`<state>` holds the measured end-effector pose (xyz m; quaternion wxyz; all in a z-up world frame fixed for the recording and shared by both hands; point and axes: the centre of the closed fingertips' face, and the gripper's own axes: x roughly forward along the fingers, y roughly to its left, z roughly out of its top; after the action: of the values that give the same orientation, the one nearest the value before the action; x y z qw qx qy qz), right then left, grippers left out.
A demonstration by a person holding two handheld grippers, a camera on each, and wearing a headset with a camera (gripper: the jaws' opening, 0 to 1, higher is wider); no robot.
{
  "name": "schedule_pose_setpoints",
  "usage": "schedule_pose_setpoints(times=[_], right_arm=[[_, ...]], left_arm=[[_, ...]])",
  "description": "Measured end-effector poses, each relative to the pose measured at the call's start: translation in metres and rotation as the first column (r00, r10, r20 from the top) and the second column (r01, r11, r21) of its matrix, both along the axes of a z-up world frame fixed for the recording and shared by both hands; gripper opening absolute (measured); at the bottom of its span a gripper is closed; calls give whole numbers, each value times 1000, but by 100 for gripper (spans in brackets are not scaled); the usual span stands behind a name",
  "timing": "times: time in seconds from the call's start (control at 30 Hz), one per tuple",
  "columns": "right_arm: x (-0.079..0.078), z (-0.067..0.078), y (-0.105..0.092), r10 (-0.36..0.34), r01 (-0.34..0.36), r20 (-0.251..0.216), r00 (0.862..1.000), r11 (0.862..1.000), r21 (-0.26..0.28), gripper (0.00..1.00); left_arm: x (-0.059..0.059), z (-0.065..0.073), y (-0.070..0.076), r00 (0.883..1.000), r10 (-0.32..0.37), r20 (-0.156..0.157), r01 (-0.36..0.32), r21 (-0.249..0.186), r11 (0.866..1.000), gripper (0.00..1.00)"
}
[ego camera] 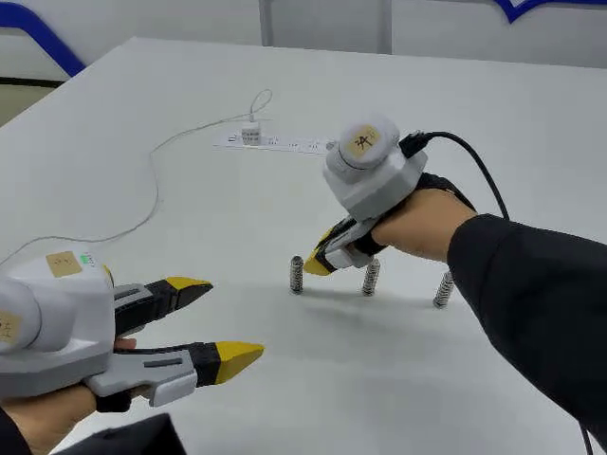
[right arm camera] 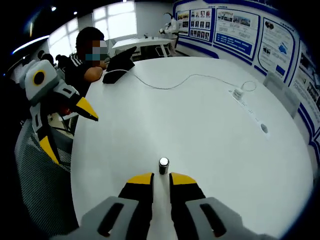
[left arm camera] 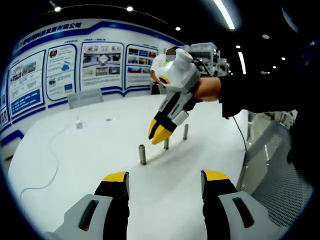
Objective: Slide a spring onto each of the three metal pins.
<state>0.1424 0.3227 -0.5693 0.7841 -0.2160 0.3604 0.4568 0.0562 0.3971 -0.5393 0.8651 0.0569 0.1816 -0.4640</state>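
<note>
Three upright springs stand in a row on the white table (ego camera: 190, 190): left spring (ego camera: 297, 274), middle spring (ego camera: 371, 277), right spring (ego camera: 444, 289). My right gripper (ego camera: 318, 266) hovers between the left and middle ones, its yellow tips together and holding nothing. From its own view, the right gripper (right arm camera: 161, 181) has the left spring (right arm camera: 163, 165) just ahead of its tips, seen from the top. My left gripper (ego camera: 223, 320) is open near the front left and holds nothing. Its own view shows the left gripper (left arm camera: 165, 176) facing the springs (left arm camera: 142, 154) and the right gripper (left arm camera: 159, 134).
A white power strip (ego camera: 275, 143) with a plug and a thin white cable (ego camera: 152, 180) lies further back on the table. A black cable (ego camera: 479, 161) trails from the right gripper. A person (right arm camera: 92, 62) sits beyond the table's far edge.
</note>
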Motion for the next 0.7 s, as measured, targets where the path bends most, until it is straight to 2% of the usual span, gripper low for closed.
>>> schedule_pose_setpoints(times=[0.13, 0.3, 0.4, 0.57, 0.7], right_arm=[[-10, 12, -9, -9, 7, 37, 999, 999, 34, 15], [-20, 19, -21, -20, 15, 69, 997, 998, 62, 17], [-25, 24, -32, -27, 19, 100, 995, 997, 80, 18], [-34, 29, -51, -59, 47, 125, 990, 994, 101, 21], [-42, 34, -73, -96, 77, 152, 984, 989, 123, 23]], left_arm=[[1, 1, 0, 1000, 2, 4, -2, -1, 1000, 59], [3, 3, 1, 1000, 7, 13, -7, -1, 1000, 60], [3, 4, 0, 1000, -1, 20, 1, 9, 1000, 60], [3, 4, -2, 999, -15, 32, 14, 28, 1000, 61], [5, 6, -2, 999, -14, 36, 13, 26, 1000, 61]])
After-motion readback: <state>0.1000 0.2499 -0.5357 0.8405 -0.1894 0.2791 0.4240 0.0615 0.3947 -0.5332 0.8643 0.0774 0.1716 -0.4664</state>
